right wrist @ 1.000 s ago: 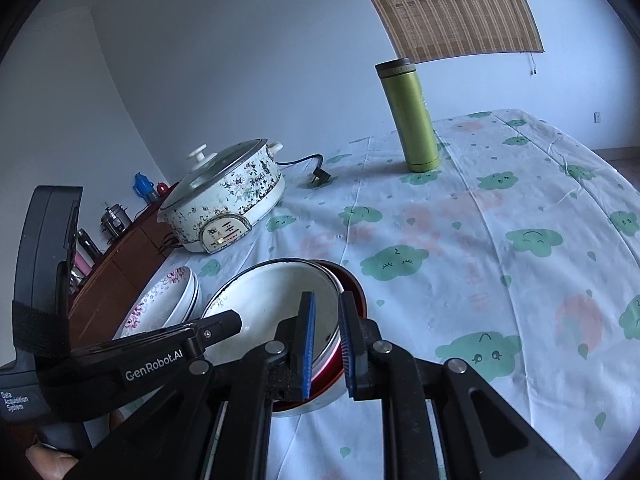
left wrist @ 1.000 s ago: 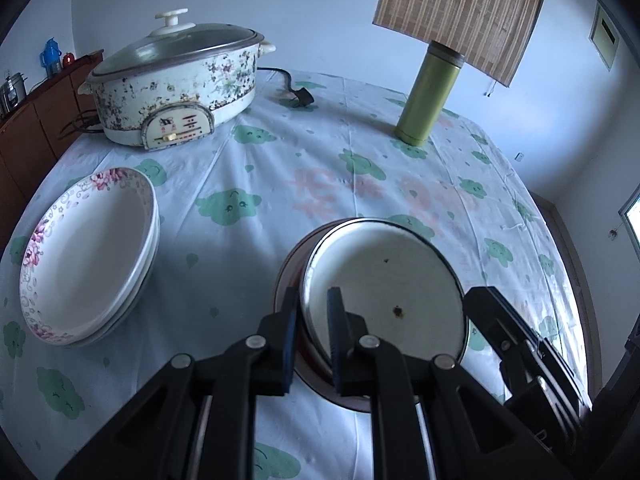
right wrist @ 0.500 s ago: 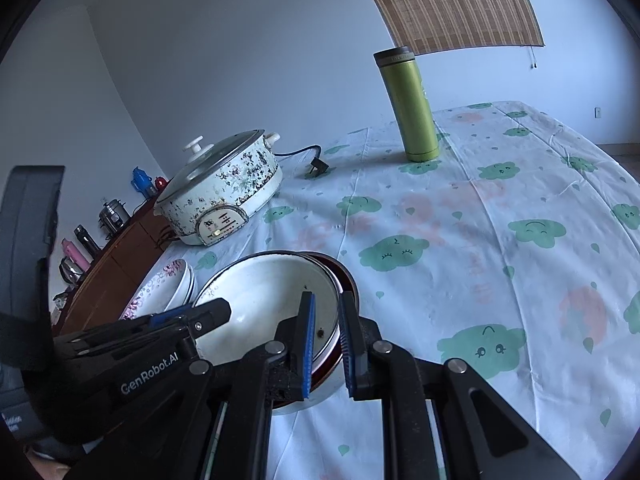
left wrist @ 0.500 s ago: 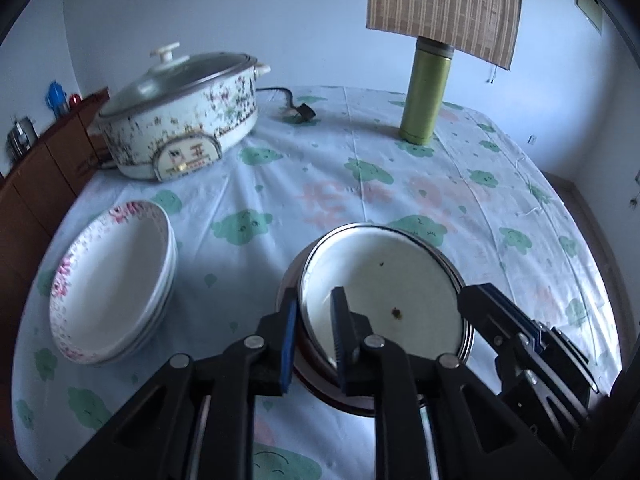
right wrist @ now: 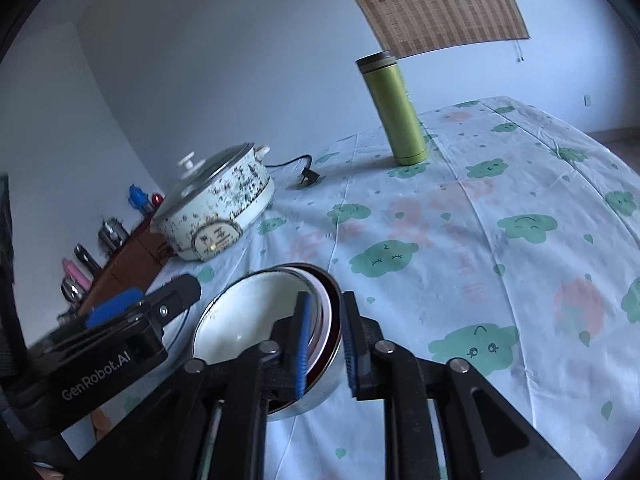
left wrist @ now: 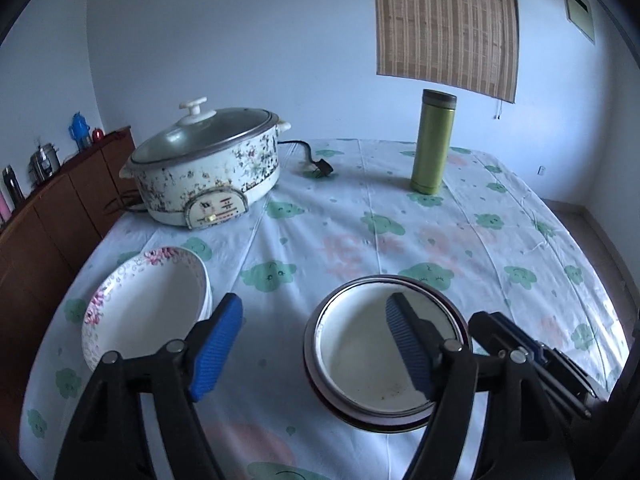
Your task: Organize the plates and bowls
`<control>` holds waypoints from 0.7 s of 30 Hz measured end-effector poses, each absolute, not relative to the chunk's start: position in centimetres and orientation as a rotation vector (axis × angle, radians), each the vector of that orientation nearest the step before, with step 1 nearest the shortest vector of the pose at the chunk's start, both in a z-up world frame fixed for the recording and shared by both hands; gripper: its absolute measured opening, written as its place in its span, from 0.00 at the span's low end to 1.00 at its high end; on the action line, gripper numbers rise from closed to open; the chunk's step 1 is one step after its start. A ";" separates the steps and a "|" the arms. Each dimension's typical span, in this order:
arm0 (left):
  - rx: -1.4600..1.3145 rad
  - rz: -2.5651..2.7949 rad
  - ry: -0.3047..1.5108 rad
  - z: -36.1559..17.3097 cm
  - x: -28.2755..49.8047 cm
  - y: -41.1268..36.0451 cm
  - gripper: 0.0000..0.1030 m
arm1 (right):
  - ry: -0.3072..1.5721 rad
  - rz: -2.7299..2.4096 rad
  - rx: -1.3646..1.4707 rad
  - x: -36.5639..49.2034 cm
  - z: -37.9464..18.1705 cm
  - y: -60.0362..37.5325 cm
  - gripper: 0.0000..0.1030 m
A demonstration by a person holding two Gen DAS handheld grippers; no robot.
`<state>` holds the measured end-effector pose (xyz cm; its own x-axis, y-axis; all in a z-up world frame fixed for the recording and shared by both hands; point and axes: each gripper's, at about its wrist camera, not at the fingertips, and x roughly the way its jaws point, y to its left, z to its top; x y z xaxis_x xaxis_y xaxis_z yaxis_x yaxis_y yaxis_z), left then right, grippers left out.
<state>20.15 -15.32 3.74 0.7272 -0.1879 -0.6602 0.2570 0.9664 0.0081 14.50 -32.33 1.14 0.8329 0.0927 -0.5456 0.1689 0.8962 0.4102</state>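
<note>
A white bowl (left wrist: 360, 352) sits nested in a dark red-rimmed bowl (left wrist: 308, 364) on the cloud-print tablecloth. My left gripper (left wrist: 312, 344) hangs just above them with its jaws opening wide; one blue pad is over the white bowl's inside, the other is out over the cloth, and neither touches. In the right wrist view the bowls' rims (right wrist: 332, 300) pass between the jaws of my right gripper (right wrist: 325, 340), which are opening and stand slightly off the rim. A stack of flower-edged plates (left wrist: 148, 304) lies to the left. My left gripper (right wrist: 160, 300) also shows there.
A speckled electric pot (left wrist: 208, 168) with a glass lid stands at the back left, its plug (left wrist: 320, 166) lying beside it. A green flask (left wrist: 434, 148) stands at the back right. A wooden sideboard (left wrist: 52, 216) with bottles runs along the table's left side.
My left jaws, which were clamped on the bowls' near rim, have sprung wide apart and the gripper has lifted. My right jaws have parted a little around the rim.
</note>
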 end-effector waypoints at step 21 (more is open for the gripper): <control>0.039 -0.188 0.716 2.3 20.7 -12.7 0.87 | 0.467 -0.142 0.511 12.7 2.1 -33.8 0.74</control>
